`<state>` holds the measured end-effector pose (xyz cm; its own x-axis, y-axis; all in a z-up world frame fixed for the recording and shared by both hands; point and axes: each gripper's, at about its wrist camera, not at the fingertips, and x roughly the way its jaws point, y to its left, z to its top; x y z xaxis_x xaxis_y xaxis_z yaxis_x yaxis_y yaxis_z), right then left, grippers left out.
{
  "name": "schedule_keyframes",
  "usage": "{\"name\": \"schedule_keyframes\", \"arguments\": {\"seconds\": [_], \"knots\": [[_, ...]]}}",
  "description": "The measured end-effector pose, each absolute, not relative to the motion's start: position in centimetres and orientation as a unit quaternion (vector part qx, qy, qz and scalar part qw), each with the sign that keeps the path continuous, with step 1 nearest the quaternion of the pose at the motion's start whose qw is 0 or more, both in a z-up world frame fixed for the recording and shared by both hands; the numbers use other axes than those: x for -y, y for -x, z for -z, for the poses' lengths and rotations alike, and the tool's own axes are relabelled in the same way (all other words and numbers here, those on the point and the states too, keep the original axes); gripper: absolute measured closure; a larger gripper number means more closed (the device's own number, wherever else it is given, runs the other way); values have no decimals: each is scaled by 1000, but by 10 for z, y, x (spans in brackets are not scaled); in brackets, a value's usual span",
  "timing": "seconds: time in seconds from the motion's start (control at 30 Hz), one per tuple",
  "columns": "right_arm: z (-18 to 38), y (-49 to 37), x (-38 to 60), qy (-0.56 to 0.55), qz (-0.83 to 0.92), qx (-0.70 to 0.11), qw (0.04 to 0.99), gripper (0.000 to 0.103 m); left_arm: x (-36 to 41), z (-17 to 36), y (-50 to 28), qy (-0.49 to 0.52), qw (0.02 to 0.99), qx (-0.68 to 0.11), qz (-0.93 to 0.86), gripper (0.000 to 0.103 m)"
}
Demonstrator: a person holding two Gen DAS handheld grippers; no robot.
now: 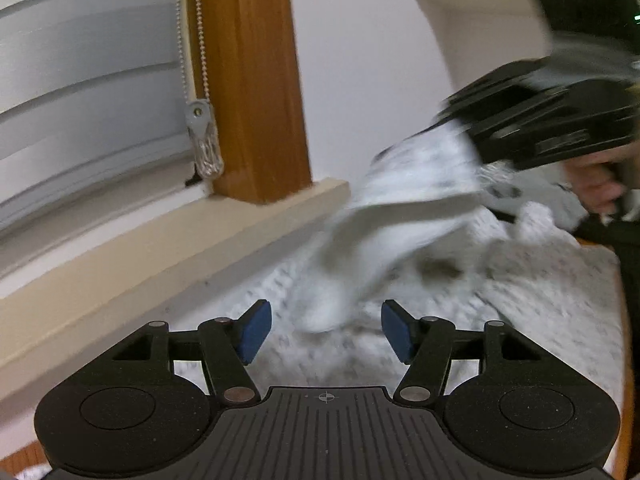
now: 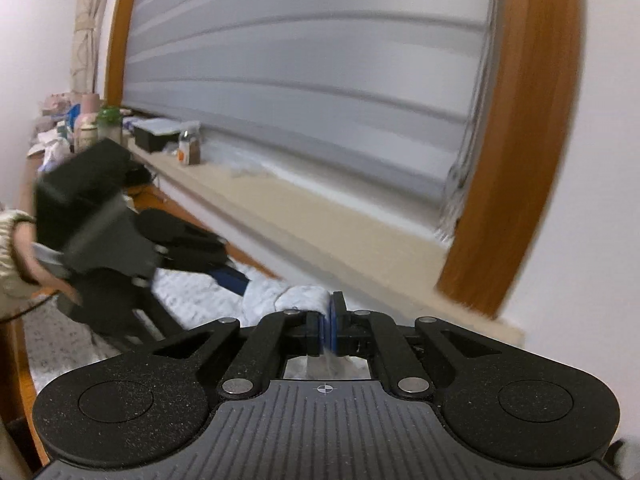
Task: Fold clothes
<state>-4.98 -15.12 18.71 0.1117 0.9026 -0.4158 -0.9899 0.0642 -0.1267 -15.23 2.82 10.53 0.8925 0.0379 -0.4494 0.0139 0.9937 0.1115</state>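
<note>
- Below the window sill (image 1: 172, 248), the left gripper (image 1: 326, 334) hangs over a pale patterned cloth (image 1: 540, 300), its blue pads (image 1: 254, 334) spread wide with nothing between them.
- Left of the sill's end, grey blinds (image 1: 80, 80) fill the window, and a bead chain (image 1: 200, 32) drops to a clear plastic weight just above the sill.
- A wooden window frame (image 1: 256, 80) stands on the sill, with white wall to its right.
- Right of the sill's end, a white garment (image 1: 400, 216) is lifted off the cloth; its upper corner is pinched in the right gripper (image 1: 472, 148) and its lower end trails down to the cloth. Motion blur hides its shape.
- A hand (image 1: 596, 188) grips the right gripper's handle at the far right edge.
- From the right wrist camera, a hand in a knitted sleeve (image 2: 10, 256) holds the left gripper (image 2: 236, 280) at the left, below the sill (image 2: 320, 220).
- In the middle, the right gripper (image 2: 328, 326) is clamped tight on a bunched fold of the garment (image 2: 304, 298), just below the sill.
- Small bottles and boxes (image 2: 156, 136), too blurred to name, crowd the sill's far left end.
</note>
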Motion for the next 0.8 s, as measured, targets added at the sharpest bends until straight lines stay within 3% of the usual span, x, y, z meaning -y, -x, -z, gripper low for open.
{"name": "schedule_keyframes", "arguments": {"seconds": [0.13, 0.17, 0.27, 0.8], "knots": [[-213, 47, 169, 193, -648, -99, 730, 99, -30, -125, 135, -29, 980, -196, 18, 38], [-219, 47, 173, 193, -646, -96, 732, 99, -29, -130, 134, -23, 982, -188, 24, 43], [-232, 48, 183, 202, -636, -91, 739, 99, -27, -148, 134, 1, 984, -173, 35, 99], [-325, 91, 217, 210, -585, -23, 783, 99, -9, -244, 175, -3, 995, -96, 13, 99]]}}
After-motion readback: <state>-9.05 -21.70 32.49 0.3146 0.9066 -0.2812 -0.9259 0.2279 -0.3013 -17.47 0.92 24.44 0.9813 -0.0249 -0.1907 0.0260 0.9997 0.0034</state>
